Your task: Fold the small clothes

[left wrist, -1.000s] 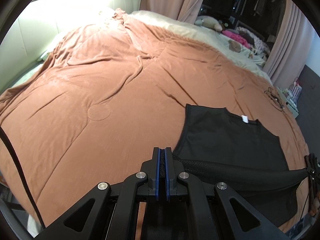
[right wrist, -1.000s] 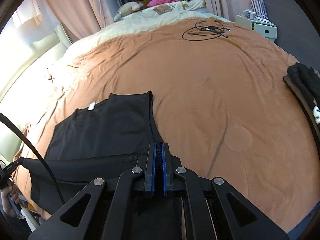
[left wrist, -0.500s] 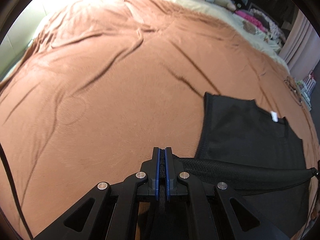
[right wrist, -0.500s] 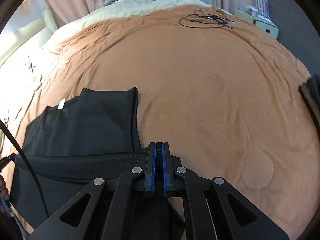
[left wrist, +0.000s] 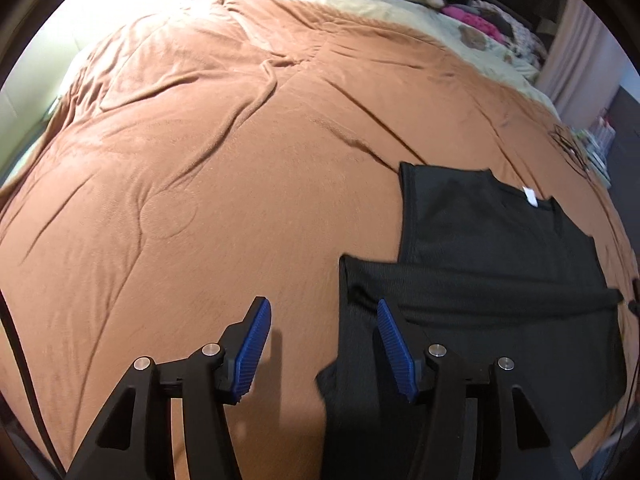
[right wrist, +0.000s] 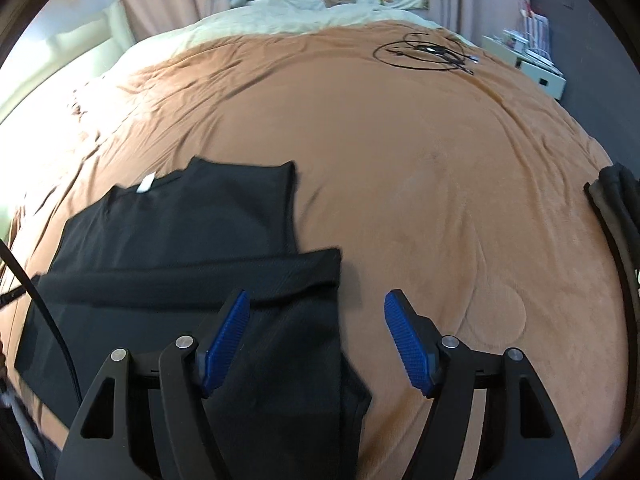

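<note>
big brown blanket [left wrist: 224,168] covers the bed and fills most of both views, creased toward 11 o'clock in the left wrist view, smoother in the right one [right wrist: 420,168]. cream bedding [right wrist: 312,12] with soft toys sits past it at 12 o'clock. black shirt [left wrist: 492,264] lies flat on the blanket at 3–4 o'clock in the left wrist view, at 8–9 o'clock in the right wrist view [right wrist: 172,240]; its lower part is folded up over the body, folded edge running across, neckline and white tag [left wrist: 530,196] at the far end. another dark garment [right wrist: 618,208] sits at the blanket edge at 3 o'clock in the right wrist view, well apart from the shirt. coiled black cable [right wrist: 428,52] lies on the blanket at 1 o'clock, far end. left gripper [left wrist: 322,344] fingers spread apart, holding nothing, right blue pad [left wrist: 394,344] over the shirt's near corner, other pad over bare blanket. right gripper [right wrist: 318,342] also spread wide and empty, left pad [right wrist: 226,336] over the shirt, other over blanket.
</note>
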